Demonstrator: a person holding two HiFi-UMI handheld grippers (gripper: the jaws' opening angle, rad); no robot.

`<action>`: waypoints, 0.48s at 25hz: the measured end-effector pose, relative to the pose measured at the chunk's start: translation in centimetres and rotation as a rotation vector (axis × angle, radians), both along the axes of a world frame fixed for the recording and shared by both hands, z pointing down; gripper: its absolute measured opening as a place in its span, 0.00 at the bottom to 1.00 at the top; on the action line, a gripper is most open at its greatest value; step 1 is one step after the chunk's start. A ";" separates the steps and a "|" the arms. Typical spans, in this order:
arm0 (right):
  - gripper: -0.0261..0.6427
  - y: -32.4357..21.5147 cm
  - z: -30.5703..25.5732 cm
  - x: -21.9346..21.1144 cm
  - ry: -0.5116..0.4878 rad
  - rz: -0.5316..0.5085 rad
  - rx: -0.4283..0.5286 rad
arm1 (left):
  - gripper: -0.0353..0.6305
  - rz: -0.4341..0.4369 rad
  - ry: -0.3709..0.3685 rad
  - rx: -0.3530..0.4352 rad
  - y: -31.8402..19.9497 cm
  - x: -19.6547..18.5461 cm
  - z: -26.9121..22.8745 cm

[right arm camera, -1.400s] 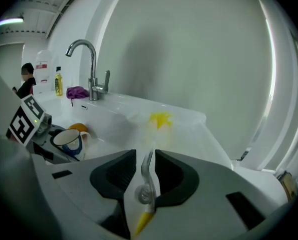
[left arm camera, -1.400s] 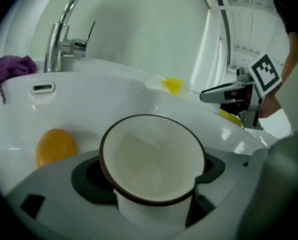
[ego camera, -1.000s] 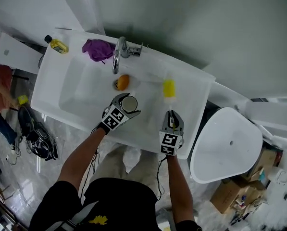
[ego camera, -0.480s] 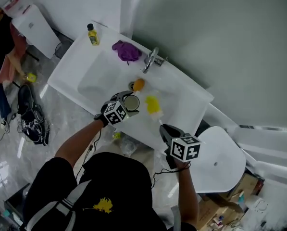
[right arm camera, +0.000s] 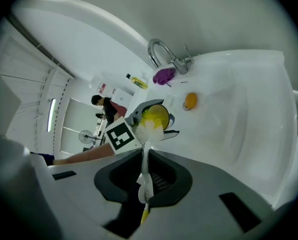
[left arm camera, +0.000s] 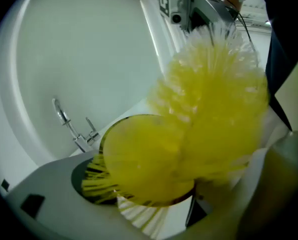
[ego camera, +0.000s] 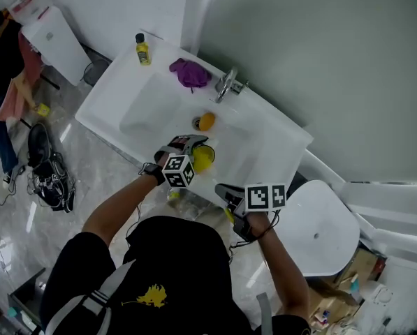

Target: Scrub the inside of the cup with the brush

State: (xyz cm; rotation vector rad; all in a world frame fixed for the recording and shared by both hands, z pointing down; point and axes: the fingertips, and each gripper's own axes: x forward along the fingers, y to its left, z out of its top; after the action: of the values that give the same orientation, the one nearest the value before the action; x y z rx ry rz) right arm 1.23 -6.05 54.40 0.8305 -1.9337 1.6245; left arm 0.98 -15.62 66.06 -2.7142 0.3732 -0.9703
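Lifted since before, my right gripper (ego camera: pixel 223 191) clamps the brush (right arm camera: pixel 149 125), handle aligned with the cup (ego camera: pixel 203 158) mouth; my left gripper (ego camera: pixel 193 147) clutches that cup.

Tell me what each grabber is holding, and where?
The right gripper is shut on the brush by its thin white handle. The left gripper clamps the cup by its sides.

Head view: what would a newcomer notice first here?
The bright yellow brush head stands out. It sits at the mouth of the cup, which the left gripper holds near the front edge of the white sink, and the right gripper is clamped on its thin white handle. Next come the purple cloth beside the faucet and an orange object at the drain.
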 end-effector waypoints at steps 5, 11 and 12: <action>0.14 -1.6 0.2 1.0 0.068 -0.023 -0.001 | 0.71 0.059 0.009 0.012 1.7 1.1 -0.5; 0.14 -2.8 1.3 2.7 0.086 0.004 -0.016 | 0.71 0.118 0.010 0.053 2.6 1.7 -2.0; 0.14 -2.6 1.6 2.9 0.089 0.013 -0.016 | 0.70 0.118 0.009 0.052 2.7 1.6 -2.1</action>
State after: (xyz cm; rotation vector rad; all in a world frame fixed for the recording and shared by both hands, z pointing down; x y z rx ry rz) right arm 4.10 -8.61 55.97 0.8951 -1.8555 1.5807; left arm 2.62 -12.88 63.92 -2.6605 0.2334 -0.9044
